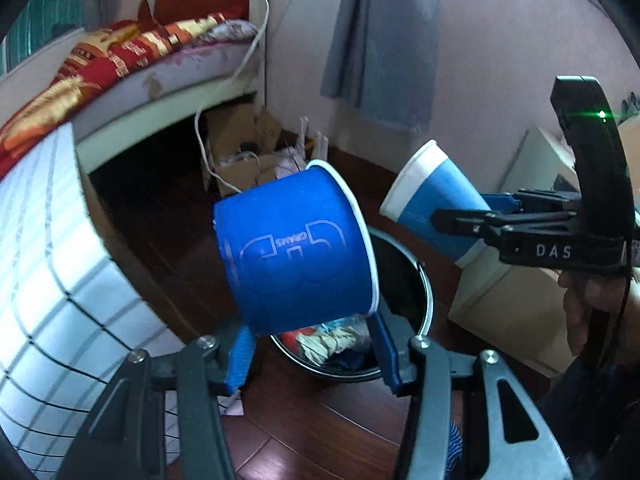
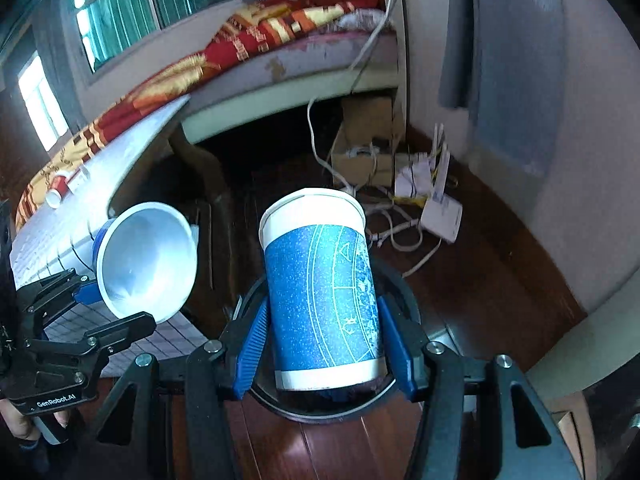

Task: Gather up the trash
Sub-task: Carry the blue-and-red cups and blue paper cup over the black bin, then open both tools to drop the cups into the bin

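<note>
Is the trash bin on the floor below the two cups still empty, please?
No. In the left wrist view, the trash bin already holds crumpled wrappers and other rubbish.

Count of things in view, by kind

Two grippers: left gripper (image 1: 312, 344) and right gripper (image 2: 324, 344), each with two blue fingers. Two blue paper cups held: a short wide cup (image 1: 296, 252) and a tall starry cup (image 2: 324, 292). A third cup, red and white (image 2: 56, 192), lying on the checked tabletop (image 2: 60, 240). One black trash bin (image 1: 416, 292), one bed (image 1: 168, 68), one white cable (image 1: 248, 52) hanging down, one grey cloth (image 1: 376, 40) on the wall, one cardboard box (image 2: 360, 148), one white router (image 2: 440, 212), two windows (image 2: 132, 8).
</note>
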A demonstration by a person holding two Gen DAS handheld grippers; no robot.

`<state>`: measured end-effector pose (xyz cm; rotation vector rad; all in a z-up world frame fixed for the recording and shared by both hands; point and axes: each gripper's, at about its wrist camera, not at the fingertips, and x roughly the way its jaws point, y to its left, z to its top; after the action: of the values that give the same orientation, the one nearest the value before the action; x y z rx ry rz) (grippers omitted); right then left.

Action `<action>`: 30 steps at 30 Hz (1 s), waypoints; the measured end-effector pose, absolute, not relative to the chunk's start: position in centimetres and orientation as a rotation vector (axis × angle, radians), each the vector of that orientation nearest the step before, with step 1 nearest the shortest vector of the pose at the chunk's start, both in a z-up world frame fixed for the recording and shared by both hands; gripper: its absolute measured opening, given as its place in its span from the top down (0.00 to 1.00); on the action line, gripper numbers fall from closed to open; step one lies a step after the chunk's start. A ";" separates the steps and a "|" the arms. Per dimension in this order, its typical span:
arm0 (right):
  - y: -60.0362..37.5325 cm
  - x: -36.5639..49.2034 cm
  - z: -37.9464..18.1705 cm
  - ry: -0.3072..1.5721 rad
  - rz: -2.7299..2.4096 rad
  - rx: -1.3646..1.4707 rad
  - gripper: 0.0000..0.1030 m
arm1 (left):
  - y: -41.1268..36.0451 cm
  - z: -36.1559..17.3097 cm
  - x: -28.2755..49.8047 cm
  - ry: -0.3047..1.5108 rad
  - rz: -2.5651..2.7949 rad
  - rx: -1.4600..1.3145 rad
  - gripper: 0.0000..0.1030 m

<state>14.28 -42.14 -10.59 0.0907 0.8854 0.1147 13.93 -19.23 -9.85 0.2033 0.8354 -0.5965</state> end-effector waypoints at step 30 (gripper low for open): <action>-43.5 18.2 -22.1 1.167 -0.032 -0.059 0.00 | -19.9 -18.8 18.6 1.082 -0.499 0.133 0.11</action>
<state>18.24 -43.53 -22.08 -0.0589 1.1673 -0.0324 18.60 -19.91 -18.81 0.1332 1.0819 -0.4990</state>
